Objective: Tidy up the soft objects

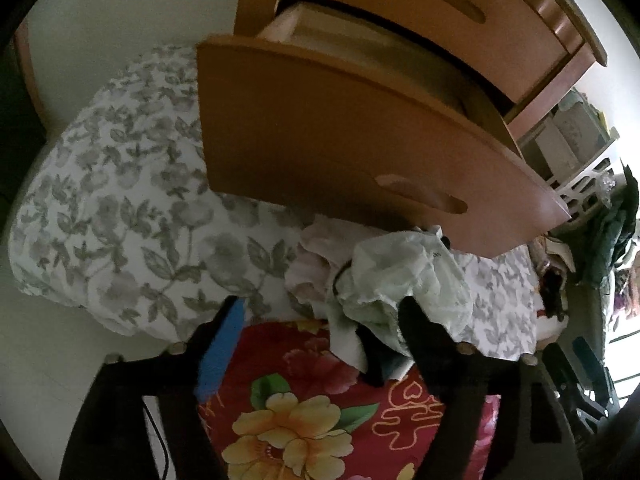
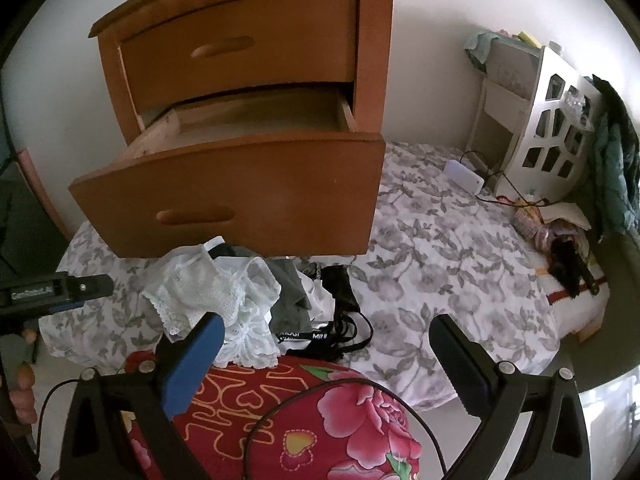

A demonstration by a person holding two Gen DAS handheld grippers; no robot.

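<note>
A pile of soft garments lies on the floral bedsheet (image 2: 440,248) in front of a wooden nightstand. It holds a white lace piece (image 2: 212,292), a grey piece (image 2: 288,288) and a black strappy piece (image 2: 340,320). The lower drawer (image 2: 240,184) stands pulled out, and its inside looks bare. In the left wrist view the pale garment (image 1: 400,276) lies under the drawer front (image 1: 340,152). My left gripper (image 1: 320,336) is open just above the pile, its dark right finger against the pale cloth and nothing clamped. My right gripper (image 2: 326,344) is open, hovering near the pile's front edge.
A red flowered quilt (image 2: 320,412) bulges under both grippers. The left gripper's side (image 2: 80,286) shows at the far left. A white cut-out headboard (image 2: 552,132), a white charger with cable (image 2: 466,176), small items (image 2: 560,232) and hanging dark green clothes (image 2: 616,160) crowd the right.
</note>
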